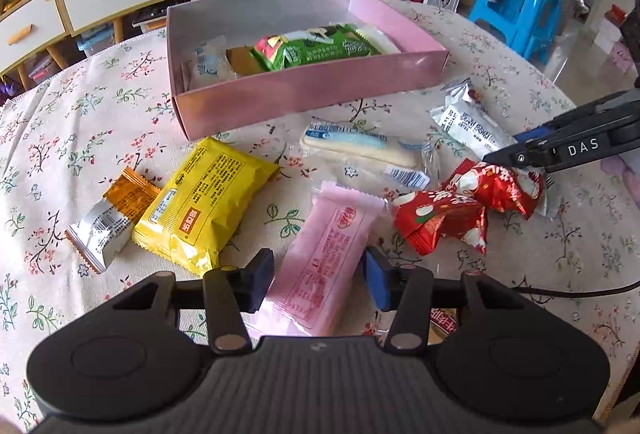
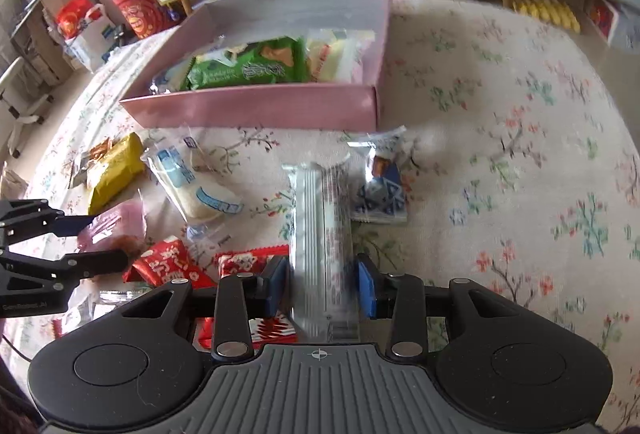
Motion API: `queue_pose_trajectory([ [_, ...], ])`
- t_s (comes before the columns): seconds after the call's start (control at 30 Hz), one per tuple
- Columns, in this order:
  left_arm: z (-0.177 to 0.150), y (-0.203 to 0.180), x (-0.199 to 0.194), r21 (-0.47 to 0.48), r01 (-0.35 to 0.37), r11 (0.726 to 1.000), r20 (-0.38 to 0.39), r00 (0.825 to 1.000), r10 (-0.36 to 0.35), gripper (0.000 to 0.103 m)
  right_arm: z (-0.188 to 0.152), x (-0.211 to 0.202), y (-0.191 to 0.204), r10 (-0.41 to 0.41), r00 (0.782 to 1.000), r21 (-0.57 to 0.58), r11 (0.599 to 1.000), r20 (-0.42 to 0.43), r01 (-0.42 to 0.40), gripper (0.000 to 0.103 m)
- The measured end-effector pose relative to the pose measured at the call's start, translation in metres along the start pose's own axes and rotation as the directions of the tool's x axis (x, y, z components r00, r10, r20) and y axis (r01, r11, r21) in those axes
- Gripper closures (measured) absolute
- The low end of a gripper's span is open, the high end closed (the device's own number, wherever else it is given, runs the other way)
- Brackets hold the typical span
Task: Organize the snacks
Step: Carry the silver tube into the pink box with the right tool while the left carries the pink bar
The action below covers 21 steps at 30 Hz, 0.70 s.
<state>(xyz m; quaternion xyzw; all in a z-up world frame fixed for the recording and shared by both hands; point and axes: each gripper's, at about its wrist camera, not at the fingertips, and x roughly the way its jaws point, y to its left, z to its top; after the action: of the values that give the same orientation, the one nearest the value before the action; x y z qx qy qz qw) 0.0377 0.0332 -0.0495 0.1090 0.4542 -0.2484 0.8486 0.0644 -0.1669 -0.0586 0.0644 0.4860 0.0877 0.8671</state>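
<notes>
Gripping pink packet (image 1: pixel 320 266), left gripper (image 1: pixel 318 280); silver packet (image 2: pixel 322 234), right gripper (image 2: pixel 322 284)

White letters "DAS" stand on the right tongs (image 1: pixel 502 158).

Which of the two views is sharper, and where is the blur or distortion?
Left wrist view: sharp; print on the pink packet is readable, but the fisheye bends the shelves. Right wrist view: softer, with the tablecloth smeared and the silver packet streaked.
</notes>
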Motion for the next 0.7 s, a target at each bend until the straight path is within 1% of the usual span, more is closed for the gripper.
queue_pose_trajectory([
  [0.07,0.0,0.001,0.0,-0.011,-0.008,1.0,0.004,1.0,0.008,0.065,0.001,0.0,0.002,-0.016,1.0,-0.012,1.0,0.006,0.016,0.074],
  [0.1,0.001,0.001,-0.001,-0.018,-0.012,1.0,0.007,1.0,0.012,0.072,0.001,0.0,0.002,-0.018,1.0,-0.008,1.0,0.007,0.018,0.074],
  [0.13,0.002,0.003,-0.001,-0.028,-0.014,1.0,0.009,1.0,0.014,0.072,0.002,-0.001,0.001,-0.018,1.0,0.002,1.0,0.008,0.018,0.074],
  [0.33,0.006,0.013,-0.008,-0.1,-0.014,0.995,0.025,1.0,0.016,0.073,0.007,-0.01,0.0,-0.008,1.0,0.031,0.999,0.002,0.008,0.074],
  [0.53,0.013,0.019,-0.018,-0.16,-0.019,0.987,0.049,0.998,0.027,0.073,0.015,-0.025,-0.005,0.021,0.999,0.075,0.997,0.038,-0.024,0.074],
  [0.7,0.02,0.021,-0.027,-0.197,-0.021,0.98,0.082,0.996,0.038,0.073,0.026,-0.036,-0.009,0.029,0.997,0.114,0.993,0.073,-0.038,0.074],
])
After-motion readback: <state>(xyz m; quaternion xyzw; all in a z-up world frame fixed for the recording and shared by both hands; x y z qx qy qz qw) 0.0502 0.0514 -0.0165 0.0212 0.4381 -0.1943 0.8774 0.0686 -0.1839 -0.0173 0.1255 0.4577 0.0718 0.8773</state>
